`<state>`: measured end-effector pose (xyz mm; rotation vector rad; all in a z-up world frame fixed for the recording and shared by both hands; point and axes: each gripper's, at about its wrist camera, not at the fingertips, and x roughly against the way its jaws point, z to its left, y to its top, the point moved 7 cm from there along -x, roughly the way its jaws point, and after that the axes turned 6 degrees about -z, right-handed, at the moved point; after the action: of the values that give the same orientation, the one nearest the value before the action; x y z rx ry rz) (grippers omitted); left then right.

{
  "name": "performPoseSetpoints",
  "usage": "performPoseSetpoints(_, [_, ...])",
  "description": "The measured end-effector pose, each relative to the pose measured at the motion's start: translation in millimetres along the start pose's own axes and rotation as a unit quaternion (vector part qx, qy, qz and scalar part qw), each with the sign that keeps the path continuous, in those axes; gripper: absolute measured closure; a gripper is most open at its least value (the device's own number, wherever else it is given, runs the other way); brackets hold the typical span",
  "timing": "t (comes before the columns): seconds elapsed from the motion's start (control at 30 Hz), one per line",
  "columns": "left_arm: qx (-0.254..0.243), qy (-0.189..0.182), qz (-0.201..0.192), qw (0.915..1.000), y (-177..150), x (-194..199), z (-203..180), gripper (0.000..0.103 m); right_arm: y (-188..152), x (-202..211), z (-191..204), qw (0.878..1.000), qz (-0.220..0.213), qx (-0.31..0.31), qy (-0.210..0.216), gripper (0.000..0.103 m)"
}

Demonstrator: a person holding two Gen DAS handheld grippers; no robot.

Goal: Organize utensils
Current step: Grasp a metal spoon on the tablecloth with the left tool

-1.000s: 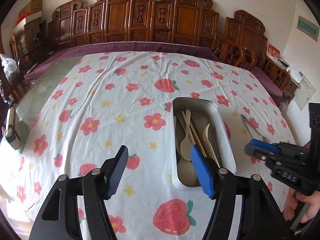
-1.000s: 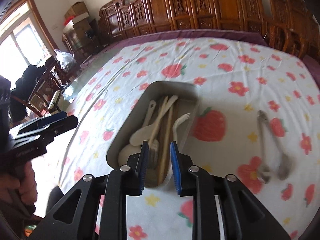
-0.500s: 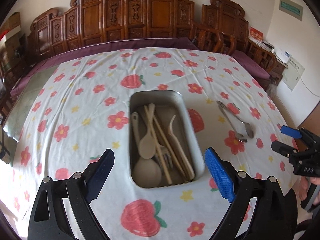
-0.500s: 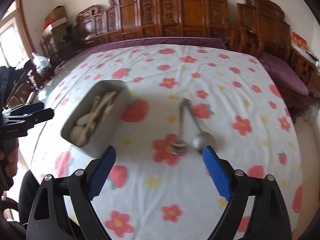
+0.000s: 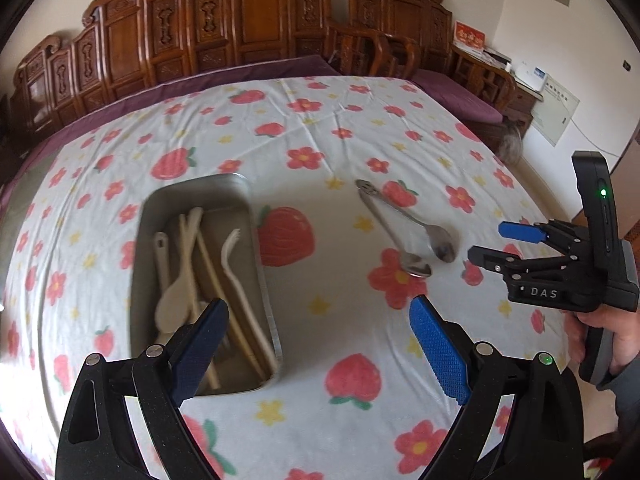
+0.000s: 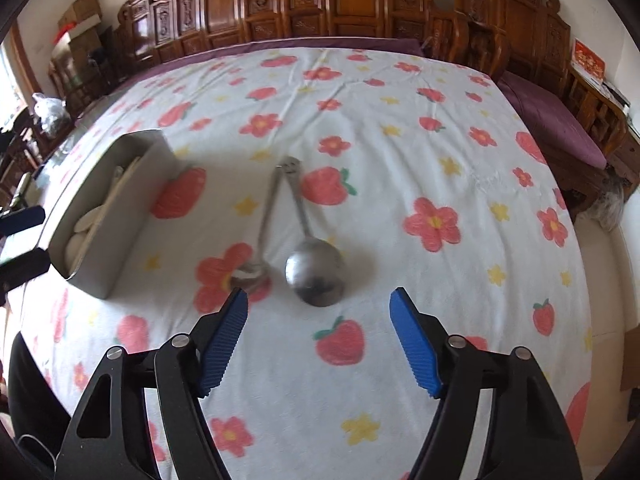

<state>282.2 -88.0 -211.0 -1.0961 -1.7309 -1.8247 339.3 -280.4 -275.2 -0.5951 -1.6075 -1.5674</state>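
Two low wrist views across the flowered tablecloth (image 5: 320,128), sharing tray (image 5: 192,196) and spoons (image 6: 316,272).

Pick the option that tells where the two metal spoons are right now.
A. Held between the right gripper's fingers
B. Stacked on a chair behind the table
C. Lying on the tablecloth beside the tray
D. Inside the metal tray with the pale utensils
C: the two metal spoons lie on the flowered tablecloth, outside the metal tray, ahead of the open, empty right gripper.
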Motion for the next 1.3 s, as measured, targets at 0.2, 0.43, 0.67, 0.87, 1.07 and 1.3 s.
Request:
performPoseSetpoints(0.2, [-0.004,-0.025,0.03,0.9992,1,-32,-39,0.015,-12,12,-13,1.0,-0.008,-0.01,0.004,0.027])
performPoseSetpoints(0.43, [0.007,-0.034,0.068,0.997,2,-74,-74,0.017,-28,25,-30,0.999,-0.018,-0.041,0.01,0.027])
performPoseSetpoints(0.67, [0.063,-0.026,0.102,0.9925,1,-105,-78,0.037,-36,27,-41,0.997,-0.027,-0.066,0.022,0.027])
performPoseSetpoints(0.87, [0.069,-0.004,0.119,0.9905,-3,-122,-80,0.047,-38,28,-45,0.996,-0.034,-0.075,0.032,0.027])
performPoseSetpoints(1.07, [0.062,0.01,0.118,0.991,-4,-128,-81,0.06,-37,30,-47,0.996,-0.037,-0.074,0.034,0.027])
performPoseSetpoints(1.3, [0.067,0.007,0.117,0.9908,-4,-128,-77,0.075,-34,36,-52,0.995,-0.046,-0.079,0.033,0.027])
